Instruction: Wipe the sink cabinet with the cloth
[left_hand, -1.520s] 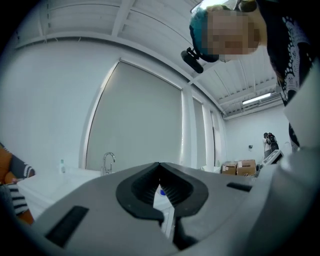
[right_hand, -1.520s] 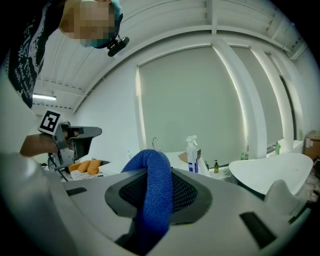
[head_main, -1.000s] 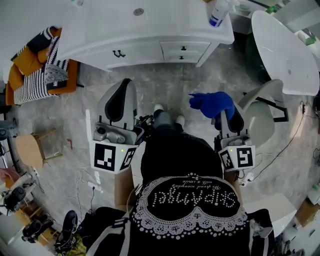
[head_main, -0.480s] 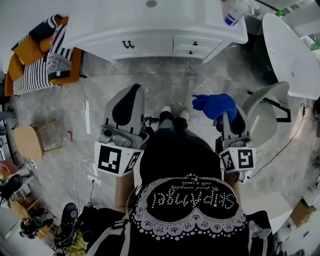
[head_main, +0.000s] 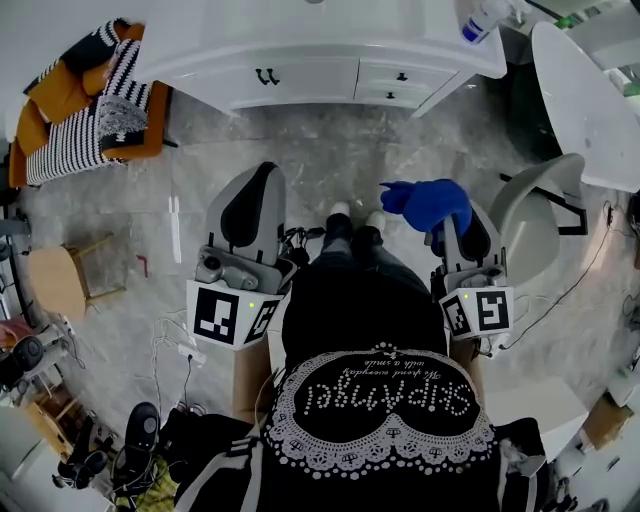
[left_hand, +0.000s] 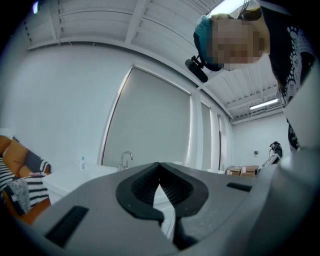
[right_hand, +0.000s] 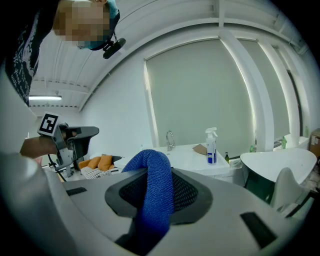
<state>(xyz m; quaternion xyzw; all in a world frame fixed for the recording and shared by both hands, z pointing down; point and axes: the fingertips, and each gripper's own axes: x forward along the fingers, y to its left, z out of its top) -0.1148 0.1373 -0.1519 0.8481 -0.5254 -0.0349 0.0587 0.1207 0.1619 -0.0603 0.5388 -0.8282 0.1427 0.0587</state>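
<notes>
The right gripper (head_main: 452, 220) clamps a blue cloth (head_main: 430, 203) between its closed fingers, with the cloth bunched up over their tips. The left gripper (left_hand: 159, 170) has its fingers pressed together, with nothing between them. The white sink cabinet (head_main: 300, 70) stands well ahead of both pairs of fingers, untouched.
</notes>
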